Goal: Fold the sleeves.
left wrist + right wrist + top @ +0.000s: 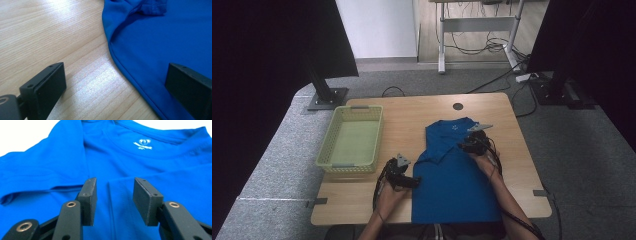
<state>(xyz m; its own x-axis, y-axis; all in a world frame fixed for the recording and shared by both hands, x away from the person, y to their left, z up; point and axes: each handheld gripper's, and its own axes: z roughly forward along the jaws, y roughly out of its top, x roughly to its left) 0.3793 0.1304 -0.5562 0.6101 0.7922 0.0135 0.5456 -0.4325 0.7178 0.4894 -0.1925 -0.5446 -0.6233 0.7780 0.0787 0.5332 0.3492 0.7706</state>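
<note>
Blue shirt [455, 177] lies flat at the near middle of the table [412, 120]. Left gripper [416, 182], jaws wide apart, straddles its left hem. Right gripper [463, 146], jaws parted and empty, hovers over a folded sleeve. Basket [350, 161] stands far left.

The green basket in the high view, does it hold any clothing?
No, the green basket beside the blue T-shirt shows only its bare bottom, and the shirt lies flat on the wooden table.
</note>
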